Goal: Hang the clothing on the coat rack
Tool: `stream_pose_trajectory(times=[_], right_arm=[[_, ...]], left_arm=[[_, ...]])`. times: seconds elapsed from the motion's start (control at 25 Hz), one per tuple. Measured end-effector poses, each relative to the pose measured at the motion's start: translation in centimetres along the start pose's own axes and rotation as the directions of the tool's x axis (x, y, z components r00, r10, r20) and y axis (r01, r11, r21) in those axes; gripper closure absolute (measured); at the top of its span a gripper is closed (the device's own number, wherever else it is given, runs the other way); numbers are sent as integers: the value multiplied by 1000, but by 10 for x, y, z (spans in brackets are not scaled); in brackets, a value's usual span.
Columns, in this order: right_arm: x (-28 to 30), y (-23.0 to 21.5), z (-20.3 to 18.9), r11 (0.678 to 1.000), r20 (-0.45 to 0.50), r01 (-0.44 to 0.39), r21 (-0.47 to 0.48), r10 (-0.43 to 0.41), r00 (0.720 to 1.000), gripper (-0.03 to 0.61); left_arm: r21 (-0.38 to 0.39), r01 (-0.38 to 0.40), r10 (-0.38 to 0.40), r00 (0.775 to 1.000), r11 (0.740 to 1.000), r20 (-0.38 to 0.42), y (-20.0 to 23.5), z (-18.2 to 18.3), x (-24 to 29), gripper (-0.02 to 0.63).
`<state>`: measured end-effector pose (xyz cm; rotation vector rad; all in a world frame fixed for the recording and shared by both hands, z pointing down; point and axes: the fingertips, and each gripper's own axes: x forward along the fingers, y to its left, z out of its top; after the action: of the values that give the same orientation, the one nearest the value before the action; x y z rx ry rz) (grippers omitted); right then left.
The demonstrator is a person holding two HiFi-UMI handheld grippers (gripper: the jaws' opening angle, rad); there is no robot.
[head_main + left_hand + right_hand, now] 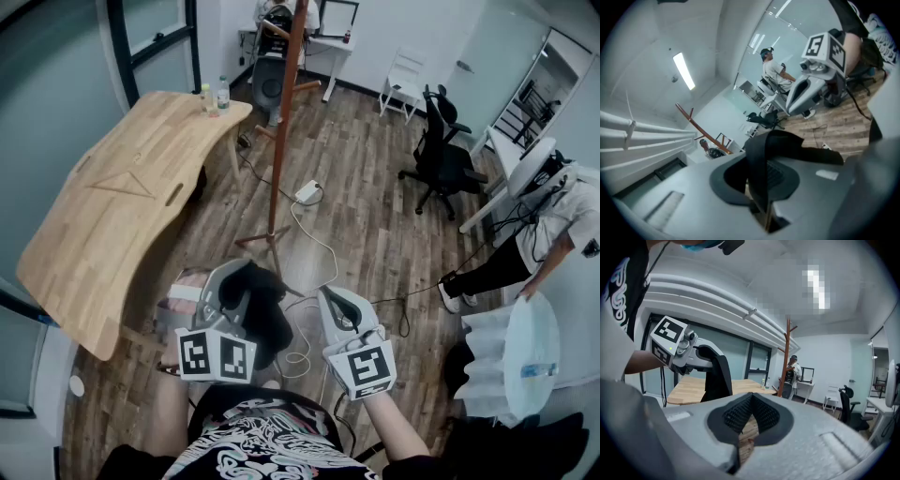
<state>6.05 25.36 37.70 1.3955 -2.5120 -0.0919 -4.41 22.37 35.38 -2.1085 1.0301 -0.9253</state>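
Left gripper (760,190): jaws clamped on a fold of the clothing, tips tilted slightly downward.
Right gripper (749,420): jaws together, nothing between the pads; just beside the left gripper, on its right.
Clothing (267,309): black, bunched, hanging from the left jaws above the floor, near the rack's foot, not yet on any peg.
Rack (283,112): reddish wooden pole, upright on the plank floor, ahead of both grippers.
Counter (112,206): pale wood, left of the rack; two bottles (215,96) at its far corner.
Cable (319,242): white, trailing across the floor from a power strip (307,192) beside the rack.
Chair (441,155): black, on wheels, well right of the rack.
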Motion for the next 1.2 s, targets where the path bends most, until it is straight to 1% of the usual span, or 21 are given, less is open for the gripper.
stream_pose_trajectory(times=[0.12,0.24,0.44,0.56,0.68,0.84,0.96,1.2], right_arm=[[-10,17,5,997,14,-54,-58,55,998,580],[-19,19,13,995,35,-74,-74,77,996,580],[-23,23,11,995,43,-62,-79,65,997,580],[-25,30,5,993,65,-41,-113,49,997,580],[-24,33,4,991,64,-16,-131,25,998,580],[-30,33,2,993,43,-3,-118,8,999,580],[-35,30,1,993,44,5,-119,0,999,580],[-40,27,0,993,36,18,-116,-13,999,580]], left_arm=[[19,-4,5,1000,1000,-17,-22,11,-11,591],[27,-6,6,1000,1000,-8,-32,26,-19,591],[32,-15,15,1000,999,14,-33,32,-27,591],[45,-11,12,1000,999,-8,-41,28,-27,591],[61,-5,6,1000,998,-16,-42,23,-23,589],[59,-5,6,1000,998,-20,-44,21,-23,589],[58,-14,16,999,998,-28,-40,19,-22,589],[34,-28,30,998,999,-55,-30,6,-17,589]])
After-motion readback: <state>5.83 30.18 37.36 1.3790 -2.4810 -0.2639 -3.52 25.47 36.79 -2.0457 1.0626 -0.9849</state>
